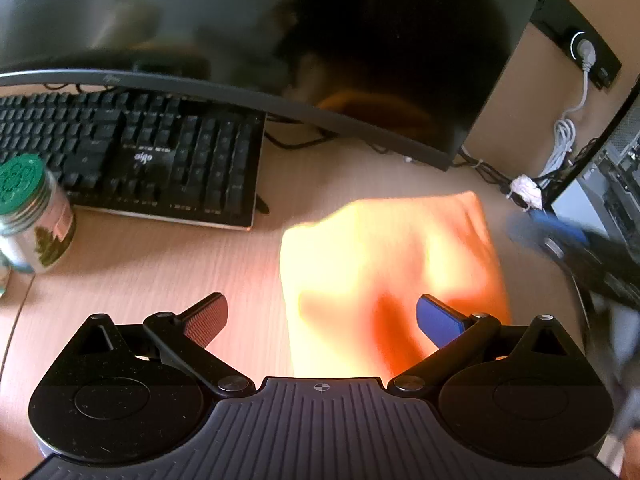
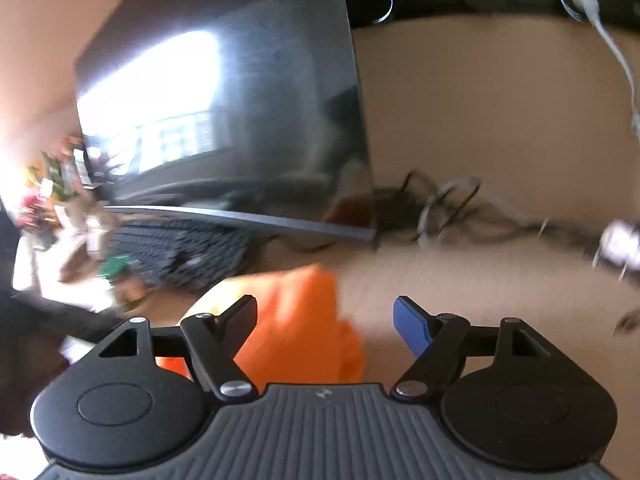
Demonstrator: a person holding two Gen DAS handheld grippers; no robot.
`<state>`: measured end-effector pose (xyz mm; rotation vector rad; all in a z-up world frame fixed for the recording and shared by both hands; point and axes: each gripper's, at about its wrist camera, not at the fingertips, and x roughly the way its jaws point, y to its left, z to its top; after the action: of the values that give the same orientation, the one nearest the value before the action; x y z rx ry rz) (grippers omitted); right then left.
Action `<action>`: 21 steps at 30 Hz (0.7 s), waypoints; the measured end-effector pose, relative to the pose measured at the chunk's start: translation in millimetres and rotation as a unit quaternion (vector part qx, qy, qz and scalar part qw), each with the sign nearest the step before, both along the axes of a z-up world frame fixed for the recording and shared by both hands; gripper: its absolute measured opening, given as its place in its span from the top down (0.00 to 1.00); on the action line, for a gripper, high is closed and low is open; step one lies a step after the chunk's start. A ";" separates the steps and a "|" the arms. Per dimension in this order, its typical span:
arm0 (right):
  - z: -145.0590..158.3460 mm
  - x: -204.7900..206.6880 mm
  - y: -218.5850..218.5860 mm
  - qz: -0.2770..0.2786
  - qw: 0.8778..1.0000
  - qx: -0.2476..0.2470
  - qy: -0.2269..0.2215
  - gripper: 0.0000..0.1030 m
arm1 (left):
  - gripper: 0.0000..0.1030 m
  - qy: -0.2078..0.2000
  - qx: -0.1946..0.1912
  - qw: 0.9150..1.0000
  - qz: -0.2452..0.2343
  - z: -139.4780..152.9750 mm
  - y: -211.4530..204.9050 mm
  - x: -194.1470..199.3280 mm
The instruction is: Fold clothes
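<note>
An orange cloth (image 1: 384,272) lies folded on the wooden desk (image 1: 160,264), bright in sunlight. My left gripper (image 1: 320,320) is open just above its near edge, and holds nothing. In the right wrist view the cloth (image 2: 296,320) sits between and below the fingers, toward the left one. My right gripper (image 2: 326,326) is open and empty. It also shows blurred at the right edge of the left wrist view (image 1: 568,248).
A black keyboard (image 1: 140,156) and a dark monitor (image 1: 280,40) stand behind the cloth. A jar with a green lid (image 1: 28,212) is at the left. Cables (image 1: 528,188) and a wall socket (image 1: 584,48) are at the back right.
</note>
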<state>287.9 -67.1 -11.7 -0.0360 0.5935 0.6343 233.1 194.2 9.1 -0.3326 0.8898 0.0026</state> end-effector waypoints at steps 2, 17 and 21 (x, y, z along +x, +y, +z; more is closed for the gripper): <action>-12.8 13.0 16.8 -0.008 0.998 -0.060 -0.015 0.17 | 0.00 0.006 0.006 1.000 0.001 -1.5 -1.4 -3.9; -80.8 35.5 15.0 -0.055 0.988 -0.138 0.034 0.09 | 0.00 0.037 0.035 0.999 -0.001 -24.9 -15.6 -28.6; -85.3 26.6 6.4 -0.065 0.983 -0.169 0.023 0.09 | 0.00 0.037 0.034 0.999 -0.007 -27.1 -20.5 -30.4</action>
<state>314.6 -60.7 -97.0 -0.2990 0.7367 0.4038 202.7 173.7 -18.0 -0.2633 0.9633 0.0327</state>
